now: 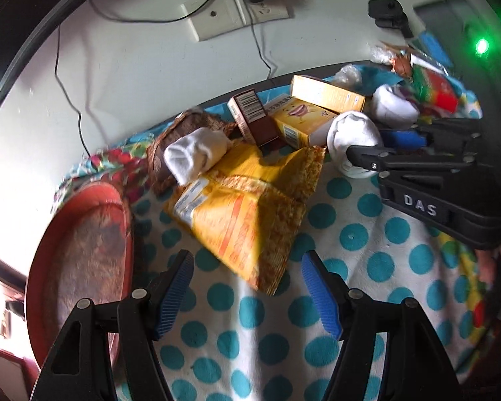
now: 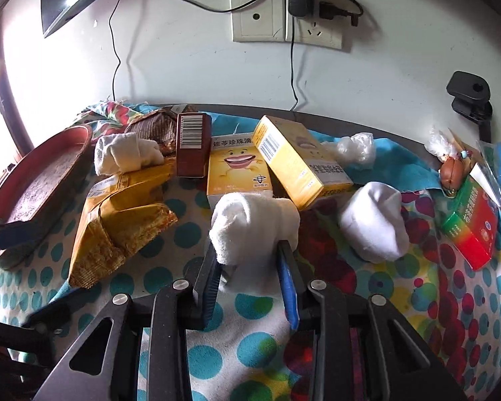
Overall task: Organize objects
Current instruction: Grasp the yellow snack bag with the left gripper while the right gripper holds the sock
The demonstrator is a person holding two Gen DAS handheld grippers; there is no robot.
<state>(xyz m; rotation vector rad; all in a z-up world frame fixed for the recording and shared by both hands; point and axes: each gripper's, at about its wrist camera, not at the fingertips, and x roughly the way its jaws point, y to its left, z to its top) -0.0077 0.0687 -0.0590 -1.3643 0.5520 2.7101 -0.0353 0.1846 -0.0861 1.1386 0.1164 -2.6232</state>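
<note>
My right gripper point(image 2: 248, 254) is shut on a rolled white sock point(image 2: 254, 224), held in front of two yellow boxes point(image 2: 237, 167). It also shows in the left wrist view point(image 1: 354, 133). My left gripper point(image 1: 247, 264) is open and empty, just before a yellow snack bag point(image 1: 247, 207). A second rolled sock point(image 1: 197, 157) lies on that bag's far end. A third sock point(image 2: 374, 224) lies right of the held one. A brown box point(image 2: 193, 143) stands beside the yellow boxes.
A red round tray point(image 1: 80, 260) sits at the left edge of the dotted cloth point(image 1: 350, 267). A green and red box point(image 2: 471, 227), a plastic wrap point(image 2: 357, 150) and small items lie at the right. Wall sockets and cables are behind.
</note>
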